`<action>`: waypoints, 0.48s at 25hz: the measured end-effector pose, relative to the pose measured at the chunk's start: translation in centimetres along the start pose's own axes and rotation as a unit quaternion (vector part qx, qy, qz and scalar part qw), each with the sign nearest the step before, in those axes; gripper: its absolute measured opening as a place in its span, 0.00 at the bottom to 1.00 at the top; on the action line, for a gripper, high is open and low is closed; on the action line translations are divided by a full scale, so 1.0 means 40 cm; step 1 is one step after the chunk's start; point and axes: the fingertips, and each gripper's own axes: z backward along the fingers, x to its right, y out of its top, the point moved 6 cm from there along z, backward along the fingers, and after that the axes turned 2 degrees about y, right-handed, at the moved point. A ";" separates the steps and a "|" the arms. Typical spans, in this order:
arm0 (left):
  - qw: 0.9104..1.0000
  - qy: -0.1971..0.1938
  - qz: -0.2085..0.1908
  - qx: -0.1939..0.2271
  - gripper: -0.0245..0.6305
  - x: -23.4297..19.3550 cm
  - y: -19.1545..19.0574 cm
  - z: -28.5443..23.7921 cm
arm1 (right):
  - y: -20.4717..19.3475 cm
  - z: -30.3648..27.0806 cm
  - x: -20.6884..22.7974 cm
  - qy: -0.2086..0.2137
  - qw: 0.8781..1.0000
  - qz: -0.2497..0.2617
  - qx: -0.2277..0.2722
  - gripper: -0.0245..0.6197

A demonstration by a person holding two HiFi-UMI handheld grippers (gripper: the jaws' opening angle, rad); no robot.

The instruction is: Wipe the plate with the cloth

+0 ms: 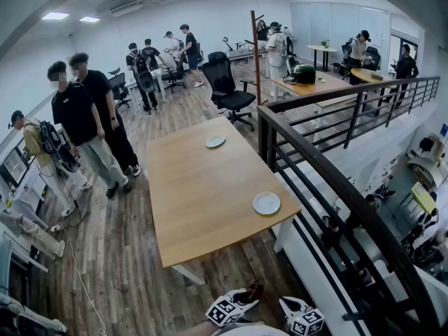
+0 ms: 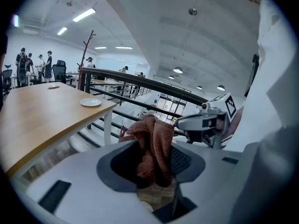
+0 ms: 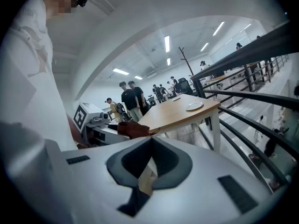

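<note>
A rust-red cloth (image 2: 152, 146) hangs bunched between the jaws of my left gripper (image 2: 154, 171), which is shut on it. Both grippers are held low, close to the person's body and well short of the wooden table (image 1: 203, 187). In the head view the left gripper (image 1: 231, 308) and right gripper (image 1: 302, 318) show at the bottom edge. A white plate (image 1: 266, 203) lies near the table's near right corner, a second plate (image 1: 215, 141) farther back. My right gripper (image 3: 150, 143) is shut with nothing in it; its view shows the cloth (image 3: 133, 129) and near plate (image 3: 194, 106).
A dark metal railing (image 1: 329, 180) runs along the table's right side above a drop to a lower floor. Two people (image 1: 87, 124) stand left of the table. A black office chair (image 1: 227, 89) and wooden coat stand (image 1: 255, 54) sit beyond its far end.
</note>
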 end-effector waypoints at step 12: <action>1.000 0.003 -0.008 0.000 0.30 -0.006 0.044 -0.032 | 0.074 -0.001 0.022 0.002 0.999 -0.023 0.041 0.06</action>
